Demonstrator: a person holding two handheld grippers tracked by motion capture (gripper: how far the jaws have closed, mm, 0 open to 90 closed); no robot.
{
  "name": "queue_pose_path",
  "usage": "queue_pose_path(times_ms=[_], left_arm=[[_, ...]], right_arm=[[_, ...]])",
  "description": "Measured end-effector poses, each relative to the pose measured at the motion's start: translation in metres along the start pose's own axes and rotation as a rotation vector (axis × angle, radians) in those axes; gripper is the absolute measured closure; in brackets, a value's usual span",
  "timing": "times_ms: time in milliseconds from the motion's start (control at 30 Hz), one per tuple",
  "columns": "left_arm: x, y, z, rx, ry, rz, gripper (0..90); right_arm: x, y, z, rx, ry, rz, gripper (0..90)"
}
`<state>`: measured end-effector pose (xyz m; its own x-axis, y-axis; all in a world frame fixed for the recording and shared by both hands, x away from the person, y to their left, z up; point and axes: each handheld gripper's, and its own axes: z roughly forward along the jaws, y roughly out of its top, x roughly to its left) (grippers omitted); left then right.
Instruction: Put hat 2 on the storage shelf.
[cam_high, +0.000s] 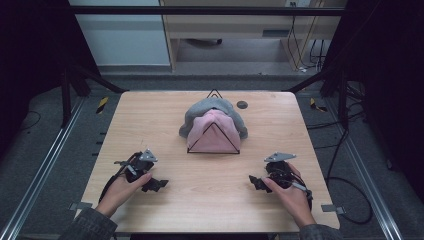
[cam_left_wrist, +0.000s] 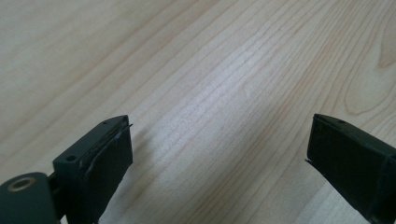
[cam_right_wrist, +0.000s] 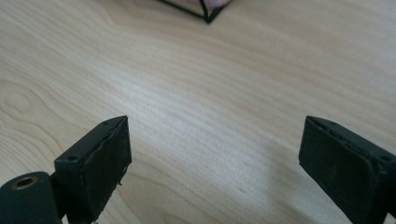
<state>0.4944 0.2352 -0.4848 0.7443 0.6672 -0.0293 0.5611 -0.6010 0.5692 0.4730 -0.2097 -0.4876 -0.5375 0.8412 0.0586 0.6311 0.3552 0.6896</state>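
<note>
Two forearms in grey sleeves are reaching in from the near edge of the worktop (cam_high: 165, 125), each hand gripping a claw. On the near left, the left hand (cam_high: 121, 188) is holding the left claw (cam_high: 156, 184) low over the wood, its tips pointing right toward the middle. In the left gripper view its two black jaws are standing wide apart with bare wood grain between them, holding nothing. On the near right, the right hand (cam_high: 289, 192) is holding the right claw (cam_high: 255, 181), tips pointing left; its jaws are likewise spread wide and empty over the wood in the right gripper view. A grey three-cornered plate is sitting on top of each claw.

Farther off, at the middle of the worktop and well apart from both claws, a black wire frame (cam_high: 214, 138) shaped like a pyramid is standing with a pink cloth (cam_high: 214, 131) draped inside it and a grey cloth (cam_high: 200, 111) lying over its far side. One corner of the frame (cam_right_wrist: 205, 14) is showing at the top of the right gripper view. A small dark round hole (cam_high: 242, 104) is sitting just right of the grey cloth, near the far edge.
</note>
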Motion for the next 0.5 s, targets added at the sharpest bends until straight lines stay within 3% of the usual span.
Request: queue_pose_path(times_ms=[133, 200, 333, 500], left_arm=[[-0.005, -0.001, 0.006, 0.045, 0.050, 0.062, 5.4], [-0.003, -0.003, 0.008, 0.029, 0.031, 0.045, 2.3], [0.001, -0.006, 0.009, 0.003, 0.031, 0.035, 0.0], [0.001, -0.007, 0.009, -0.005, 0.034, 0.033, 0.0]], right_arm=[[0.002, -0.009, 0.009, 0.057, -0.010, -0.012, 6.6], [0.005, -0.013, 0.010, 0.044, -0.041, -0.055, 4.7], [0.007, -0.021, 0.013, -0.031, -0.048, -0.036, 1.3], [0.008, -0.022, 0.013, -0.041, -0.053, -0.032, 0.7]])
